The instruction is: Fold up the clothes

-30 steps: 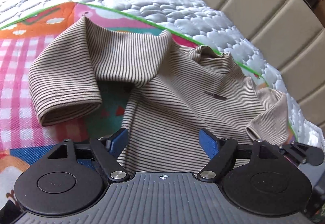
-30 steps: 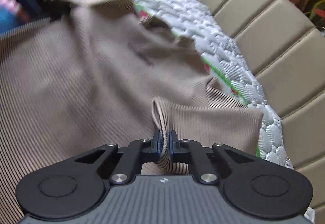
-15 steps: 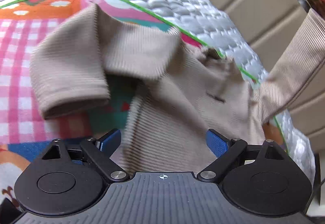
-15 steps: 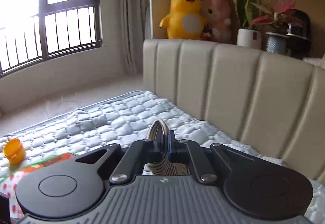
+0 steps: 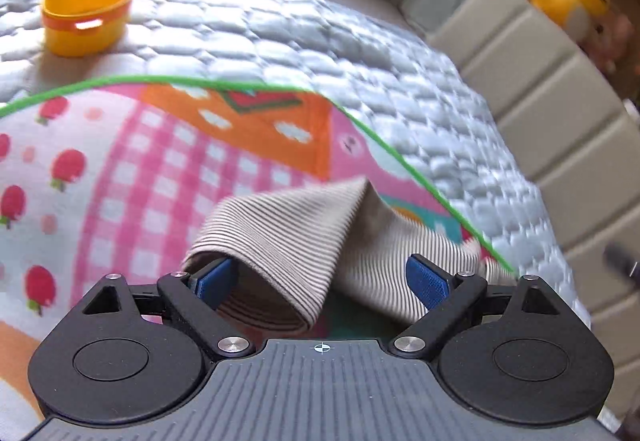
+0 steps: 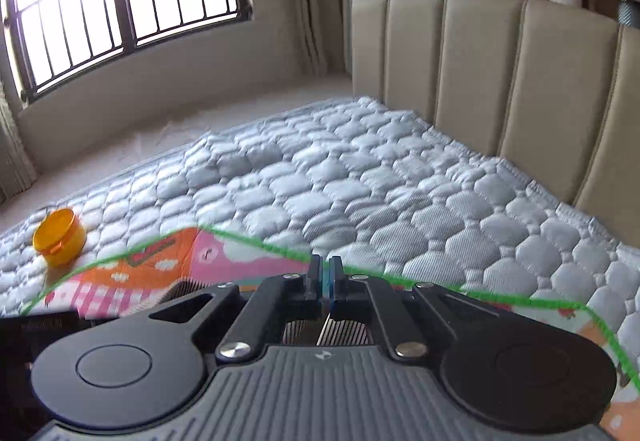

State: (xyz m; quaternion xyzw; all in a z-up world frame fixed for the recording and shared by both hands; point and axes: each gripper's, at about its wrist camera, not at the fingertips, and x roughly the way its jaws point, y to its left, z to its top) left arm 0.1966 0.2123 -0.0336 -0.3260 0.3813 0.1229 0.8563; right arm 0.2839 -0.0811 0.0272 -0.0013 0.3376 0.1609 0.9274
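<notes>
Closing on the sleeve cuff (image 5: pixel 260 281) is advised for the wide-open, empty left gripper (image 5: pixel 320 277), while striped fabric (image 6: pixel 324 333) is pinched by the closed right gripper (image 6: pixel 325 273).

Striped shirt (image 5: pixel 288 233): beige knit with thin dark stripes, crumpled, not flat. Lies on the playmat (image 5: pixel 160 169), near the mat's green-edged right border. One sleeve is bunched into a cone, cuff opening facing the camera, tip pointing away toward the mat's border. Rest of the fabric trails right of the sleeve, motion-blurred. In the right wrist view only a striped strip (image 6: pixel 340 333) shows, low over the mat.
</notes>
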